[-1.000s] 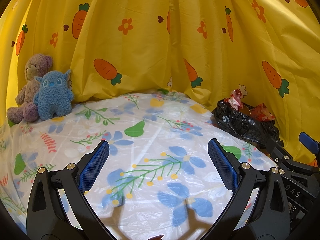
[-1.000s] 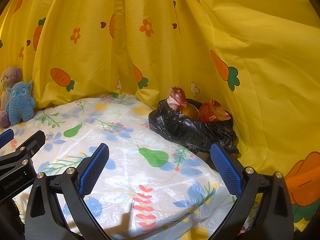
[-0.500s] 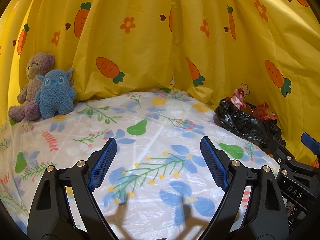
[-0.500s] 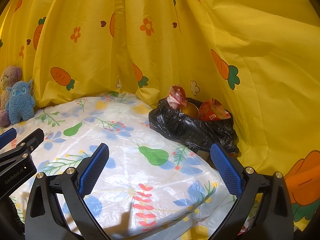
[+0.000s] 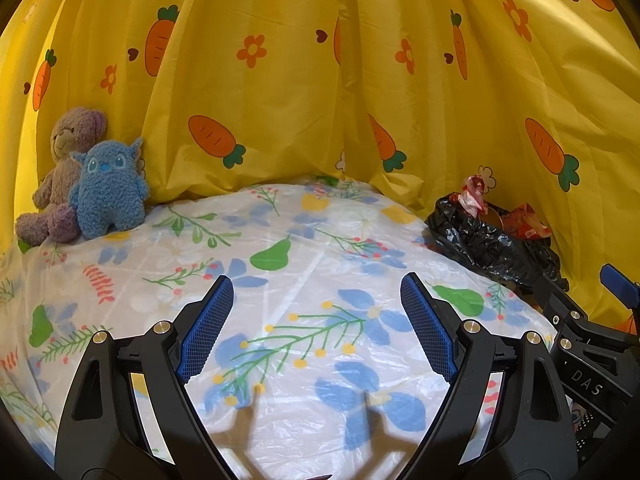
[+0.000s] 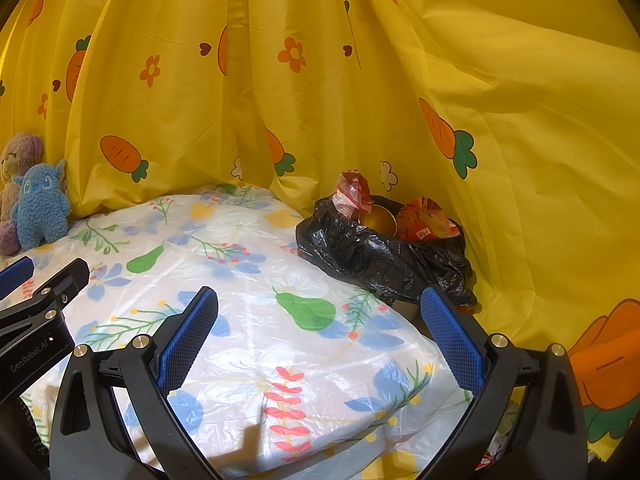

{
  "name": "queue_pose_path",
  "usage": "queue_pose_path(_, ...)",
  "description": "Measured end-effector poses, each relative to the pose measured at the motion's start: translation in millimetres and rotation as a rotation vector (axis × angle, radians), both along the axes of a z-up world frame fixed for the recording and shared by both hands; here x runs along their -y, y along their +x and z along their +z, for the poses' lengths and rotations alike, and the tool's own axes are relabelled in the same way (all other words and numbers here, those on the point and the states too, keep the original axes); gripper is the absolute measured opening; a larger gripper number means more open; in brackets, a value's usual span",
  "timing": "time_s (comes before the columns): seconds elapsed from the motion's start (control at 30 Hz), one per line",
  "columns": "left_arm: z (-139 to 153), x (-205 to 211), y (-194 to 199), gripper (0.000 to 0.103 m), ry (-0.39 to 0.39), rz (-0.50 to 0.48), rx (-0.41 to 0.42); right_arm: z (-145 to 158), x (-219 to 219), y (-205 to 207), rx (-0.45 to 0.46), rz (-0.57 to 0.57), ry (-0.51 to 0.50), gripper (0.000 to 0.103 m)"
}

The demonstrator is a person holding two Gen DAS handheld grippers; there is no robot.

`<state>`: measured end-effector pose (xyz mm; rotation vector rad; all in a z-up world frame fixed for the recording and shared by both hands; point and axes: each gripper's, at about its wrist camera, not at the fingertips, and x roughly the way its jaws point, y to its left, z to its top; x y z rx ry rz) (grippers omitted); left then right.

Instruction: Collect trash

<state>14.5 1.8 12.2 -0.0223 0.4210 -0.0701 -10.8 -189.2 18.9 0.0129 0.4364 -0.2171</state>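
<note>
A black trash bag [image 6: 384, 256] sits at the table's far right edge; it also shows in the left wrist view [image 5: 492, 244]. In it are red wrappers [image 6: 424, 220], a red and white wrapper [image 6: 352, 196] and a round gold tin [image 6: 378, 220]. My left gripper [image 5: 316, 300] is open and empty over the floral tablecloth [image 5: 280, 280], well left of the bag. My right gripper [image 6: 320, 312] is open and empty, just in front of the bag.
A purple teddy bear [image 5: 64, 172] and a blue plush monster [image 5: 108, 192] sit at the far left. A yellow carrot-print curtain [image 5: 320, 80] hangs close behind the table. The table's right edge [image 6: 432, 344] drops off by the bag.
My left gripper's jaws have narrowed somewhat and it has drawn back slightly. The right gripper has stayed almost still.
</note>
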Motion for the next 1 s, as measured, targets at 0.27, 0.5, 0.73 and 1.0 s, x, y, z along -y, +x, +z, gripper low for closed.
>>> queue_pose_path(0.27, 0.7, 3.4, -2.0, 0.084, 0.008, -0.003, 0.004, -0.1, 0.5, -0.4, 0.000, -0.001, 0.001, 0.097)
queue_pose_path(0.5, 2.2, 4.2, -4.2, 0.088, 0.019, 0.001, 0.011, 0.5, 1.1, -0.7, 0.002, 0.000, 0.000, 0.097)
queue_pose_path(0.73, 3.9, 3.3, -4.8, 0.091, 0.021, 0.007, 0.013, 1.6, -0.1, -0.8, 0.000, -0.002, 0.001, 0.097)
queue_pose_path(1.0, 3.8, 2.0, -2.3, 0.095, 0.027, 0.029, -0.001, 2.5, -0.7, -0.6, 0.002, -0.002, 0.001, 0.097)
